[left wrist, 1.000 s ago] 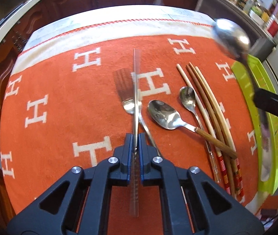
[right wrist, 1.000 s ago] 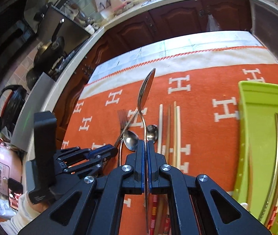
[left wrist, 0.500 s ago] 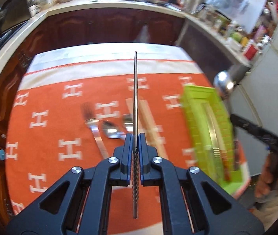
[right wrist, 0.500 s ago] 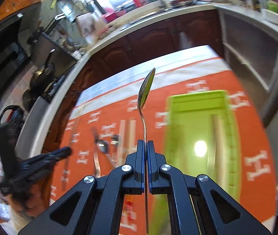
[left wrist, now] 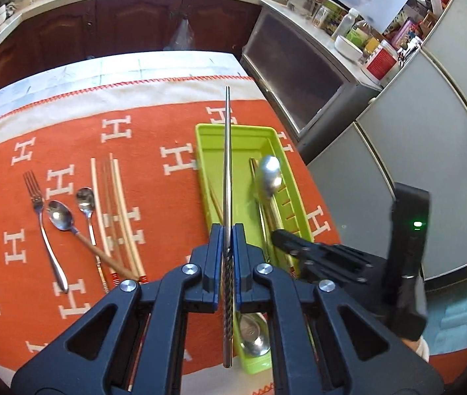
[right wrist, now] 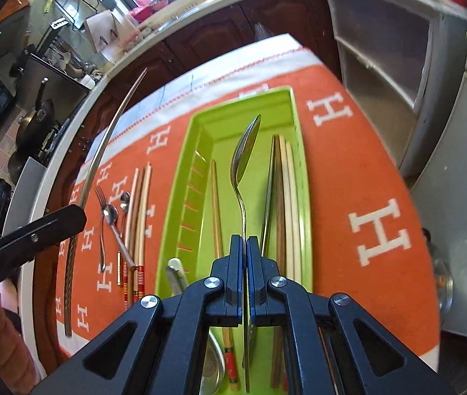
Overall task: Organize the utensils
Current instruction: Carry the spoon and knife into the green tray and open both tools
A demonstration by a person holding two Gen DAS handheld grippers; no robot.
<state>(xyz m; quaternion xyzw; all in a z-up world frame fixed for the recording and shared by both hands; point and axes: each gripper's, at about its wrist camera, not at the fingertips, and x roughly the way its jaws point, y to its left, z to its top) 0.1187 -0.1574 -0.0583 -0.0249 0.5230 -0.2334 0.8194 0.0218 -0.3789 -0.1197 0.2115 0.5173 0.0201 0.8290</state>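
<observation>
Tilting down over the green tray (right wrist: 302, 164): right hand-held gripper (right wrist: 245, 256) pinching a spoon (right wrist: 245, 154), left (left wrist: 227, 243) a metal chopstick (left wrist: 227, 164).

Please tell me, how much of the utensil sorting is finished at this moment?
Partly done. The green tray already holds several chopsticks. In hand: the right gripper holds a spoon over the tray, the left gripper a metal chopstick. Left on the orange cloth: a fork, two spoons, some chopsticks.

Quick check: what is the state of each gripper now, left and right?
Left gripper: closed on a metal chopstick.
Right gripper: closed on a metal spoon, above the green tray.
</observation>
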